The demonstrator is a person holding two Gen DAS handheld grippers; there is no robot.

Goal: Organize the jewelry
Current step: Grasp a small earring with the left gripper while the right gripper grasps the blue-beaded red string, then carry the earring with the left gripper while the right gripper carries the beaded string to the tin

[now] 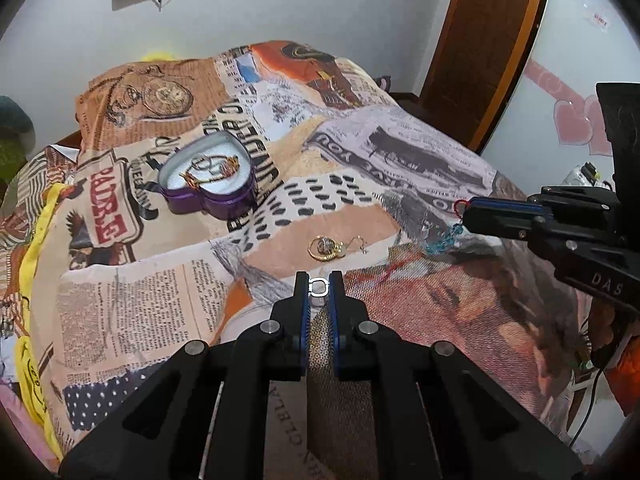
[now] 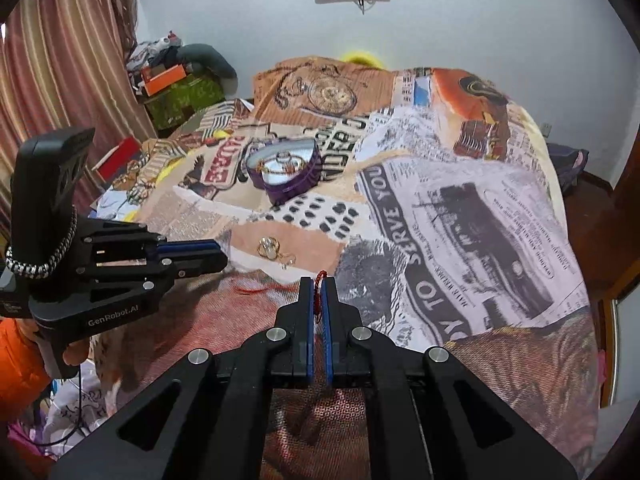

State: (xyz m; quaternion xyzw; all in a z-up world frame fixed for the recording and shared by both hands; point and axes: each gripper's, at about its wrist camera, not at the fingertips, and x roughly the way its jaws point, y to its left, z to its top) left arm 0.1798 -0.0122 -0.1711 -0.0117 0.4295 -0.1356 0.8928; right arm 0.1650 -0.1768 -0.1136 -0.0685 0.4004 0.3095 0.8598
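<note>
Ring, silver, pinched between the tips of the left claw, above the bed near its front edge. Judged light, rigid and smooth: it should slip or twist if the hold is off-centre, so the band's flat sides are the best bearing faces, as here.

Cord, red, clamped in the right claw, whose jaws stand nearly together; in the left view a teal chain hangs from this claw's tip. Judged limp and very light: the hanging part will swing and may snag on the bedspread, so it wants lowering straight down rather than dragging.

Gold pieces, two or three rings or earrings with a thin hook beside them, lie in a loose cluster on the bedspread between the two claws and the box. Judged small, hard and liable to tangle; each wants taking by its rim, singly.

Box, heart-shaped, purple, open, white-lined, stands further back and to the left, well apart from both claws. It already holds a gold chain and a ring or two. Its wall looks thin, so a nudge from a claw could shift it on the soft bedding.

Judged step: both held pieces are yet to be carried over the box and dropped inside.
</note>
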